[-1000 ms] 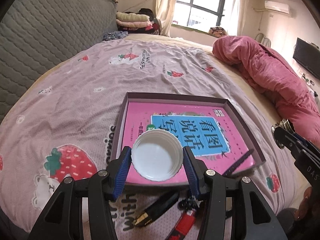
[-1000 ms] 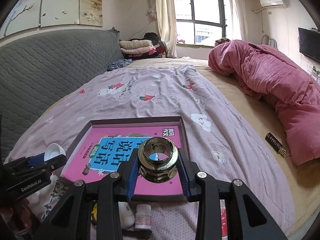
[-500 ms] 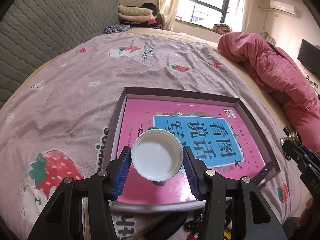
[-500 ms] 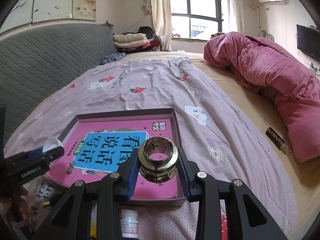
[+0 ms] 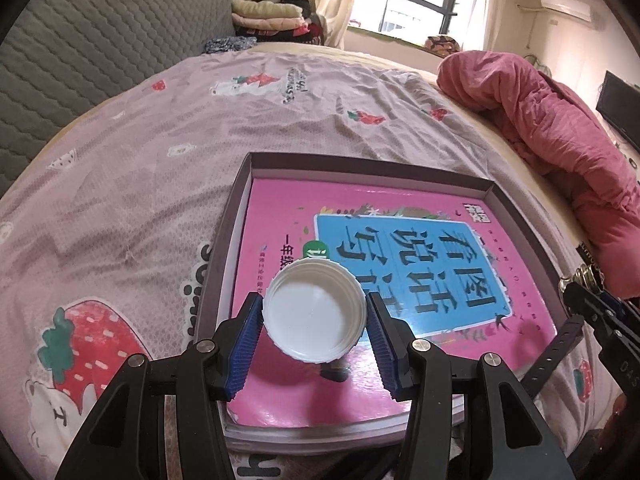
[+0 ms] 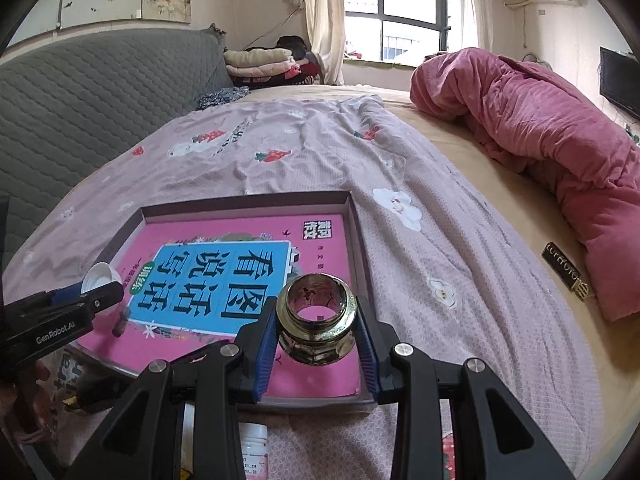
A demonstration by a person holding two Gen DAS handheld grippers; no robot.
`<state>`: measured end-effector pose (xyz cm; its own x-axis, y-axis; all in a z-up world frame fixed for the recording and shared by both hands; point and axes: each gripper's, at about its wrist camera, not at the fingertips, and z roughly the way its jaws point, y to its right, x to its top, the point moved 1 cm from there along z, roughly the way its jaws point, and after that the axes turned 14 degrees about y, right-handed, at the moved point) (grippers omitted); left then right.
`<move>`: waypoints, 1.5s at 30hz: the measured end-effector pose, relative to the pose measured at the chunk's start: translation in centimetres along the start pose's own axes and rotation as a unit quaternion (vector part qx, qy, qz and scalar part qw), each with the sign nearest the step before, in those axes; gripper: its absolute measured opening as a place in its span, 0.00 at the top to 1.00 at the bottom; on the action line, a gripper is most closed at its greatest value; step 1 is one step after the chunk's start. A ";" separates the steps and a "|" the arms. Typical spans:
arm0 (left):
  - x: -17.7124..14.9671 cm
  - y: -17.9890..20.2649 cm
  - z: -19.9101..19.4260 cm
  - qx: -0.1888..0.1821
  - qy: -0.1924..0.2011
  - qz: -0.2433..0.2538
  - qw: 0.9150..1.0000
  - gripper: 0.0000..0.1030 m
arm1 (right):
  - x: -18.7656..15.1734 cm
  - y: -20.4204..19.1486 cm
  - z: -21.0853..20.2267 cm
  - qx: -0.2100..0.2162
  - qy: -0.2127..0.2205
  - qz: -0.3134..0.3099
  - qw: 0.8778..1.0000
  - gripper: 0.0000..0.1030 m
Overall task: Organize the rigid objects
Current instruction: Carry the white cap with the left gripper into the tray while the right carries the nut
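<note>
While both grippers hang over the shallow box (image 5: 240, 216), each carries one item. The left gripper (image 5: 315, 330) stands about half open, its blue pads (image 5: 245, 344) pressed against opposite sides of a white plastic cap (image 5: 315, 316), whose hollow side faces the camera. Directly beneath and ahead of this gripper lies the pink book (image 5: 360, 248) that fills the box; the cap is above the book's near left part, apart from the cover.

The right gripper (image 6: 316, 330) is closed somewhat narrower on a brass threaded fitting (image 6: 316, 318), held with its bore pointing up toward the camera. Beneath it lies the near right corner of the same book (image 6: 240, 264), just inside the box wall (image 6: 356, 240).

To the left of the right gripper, the left gripper (image 6: 100, 300) and its cap (image 6: 100, 276) appear at the frame edge. Below the right gripper's fingers, outside the box, a small white bottle (image 6: 252, 452) lies on the patterned bedsheet (image 6: 440, 264). Well to the right, a dark rectangular item (image 6: 564, 272) lies beside the pink quilt (image 6: 540, 128).
</note>
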<state>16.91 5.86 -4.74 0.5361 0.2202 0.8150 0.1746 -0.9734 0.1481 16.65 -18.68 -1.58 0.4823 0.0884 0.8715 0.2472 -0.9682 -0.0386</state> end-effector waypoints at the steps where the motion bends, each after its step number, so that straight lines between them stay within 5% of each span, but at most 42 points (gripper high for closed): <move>1: 0.0 -0.1 0.1 0.000 -0.001 0.000 1.000 0.49 | 0.0 -0.1 0.1 0.001 -0.002 0.000 1.000 0.64; 27: -0.9 0.3 1.0 -0.010 -0.034 0.021 0.999 0.49 | -2.1 -1.5 2.1 0.012 -0.056 -0.017 0.998 0.64; 45: -1.2 0.7 0.5 -0.048 -0.049 0.021 0.997 0.48 | -2.2 -0.8 2.3 -0.004 -0.065 -0.015 0.998 0.64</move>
<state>16.81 4.91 -5.86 0.6208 0.1787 0.7633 0.0720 -0.9826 0.1714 17.31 -17.55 -4.56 0.5807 0.1459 0.8010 0.2567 -0.9664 -0.0101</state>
